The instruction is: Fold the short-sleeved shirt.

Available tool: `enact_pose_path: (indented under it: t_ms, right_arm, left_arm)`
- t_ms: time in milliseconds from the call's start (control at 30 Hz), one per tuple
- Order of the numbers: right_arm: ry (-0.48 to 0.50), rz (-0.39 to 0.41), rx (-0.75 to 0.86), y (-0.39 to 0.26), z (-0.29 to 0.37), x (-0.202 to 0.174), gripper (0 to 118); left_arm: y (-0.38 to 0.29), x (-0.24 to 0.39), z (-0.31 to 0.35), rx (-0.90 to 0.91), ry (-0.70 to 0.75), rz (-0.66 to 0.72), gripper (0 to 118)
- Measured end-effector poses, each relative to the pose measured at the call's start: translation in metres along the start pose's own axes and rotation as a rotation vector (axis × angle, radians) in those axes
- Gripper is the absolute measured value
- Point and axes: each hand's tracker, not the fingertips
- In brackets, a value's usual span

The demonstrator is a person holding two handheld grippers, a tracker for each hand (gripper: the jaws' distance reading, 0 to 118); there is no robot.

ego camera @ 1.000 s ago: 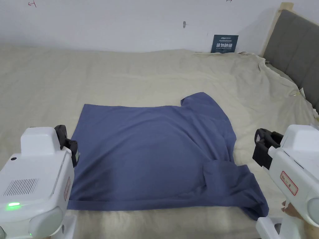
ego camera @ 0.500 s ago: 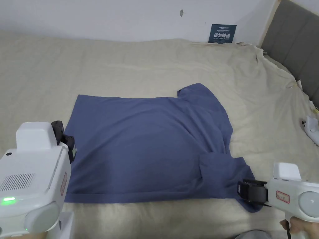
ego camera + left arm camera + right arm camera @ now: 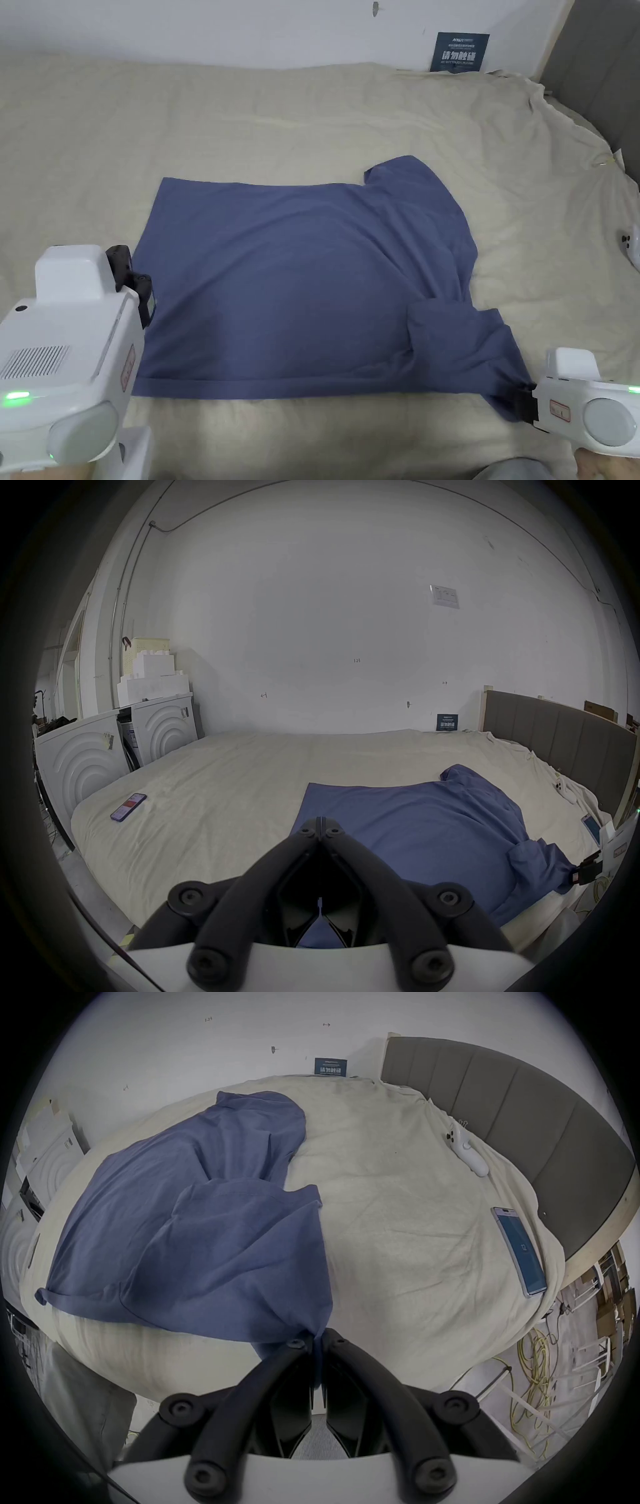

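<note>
Bed: beige sheet is covering the whole surface, with a white wall behind and a grey headboard at the right side.
Shirt: blue short-sleeved shirt is lying spread flat in the middle of the sheet, hem toward the left, collar side toward the right; the near sleeve is lying wrinkled at the near right corner.
Left gripper: left gripper is hovering over the hem edge of the shirt, jaws pressed together with nothing between them.
Right gripper: right gripper is pinching the tip of the near sleeve, both jaws closed on the blue fabric, at the near edge of the bed.
Small things: one phone and a white controller are lying on the sheet to the right, well apart from the shirt; another phone is lying far to the left.
Step in hand: it seems the sleeve is being taken to fold it inward over the body.
Advice: I would be lifting the sleeve only a little and carrying it across slowly, so the body is not dragged and the fold line is staying straight; the left gripper could be pressing the hem side to keep the shirt in place.
</note>
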Motion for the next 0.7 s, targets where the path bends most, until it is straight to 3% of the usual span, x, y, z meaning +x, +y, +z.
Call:
enact_pose_path:
  t_ms: [133,167,267,367,400,433,700]
  right_arm:
    - [0.004,-0.002,0.014,0.001,0.009,0.0,2]
    - [0.01,-0.009,0.022,0.002,0.007,0.007,2]
    - [0.017,-0.013,0.035,0.004,0.014,0.007,2]
    - [0.023,-0.016,0.048,0.005,0.018,0.006,2]
    - [0.027,-0.019,0.049,0.006,0.019,0.007,2]
    - [0.033,-0.021,0.049,0.006,0.018,0.008,2]
    - [0.034,-0.008,0.05,0.009,0.016,0.006,2]
  left_arm:
    - [0.001,-0.003,-0.003,-0.039,-0.006,0.018,0]
    - [0.001,-0.005,-0.005,-0.05,-0.009,0.032,7]
    - [0.003,-0.013,-0.01,-0.134,-0.02,0.083,35]
    - [0.004,-0.024,-0.017,-0.206,-0.013,0.099,83]
    - [0.004,-0.029,-0.02,-0.236,-0.008,0.101,107]
    - [0.003,-0.034,-0.023,-0.262,-0.004,0.106,118]
    - [-0.021,-0.086,-0.046,-0.535,0.051,0.06,118]
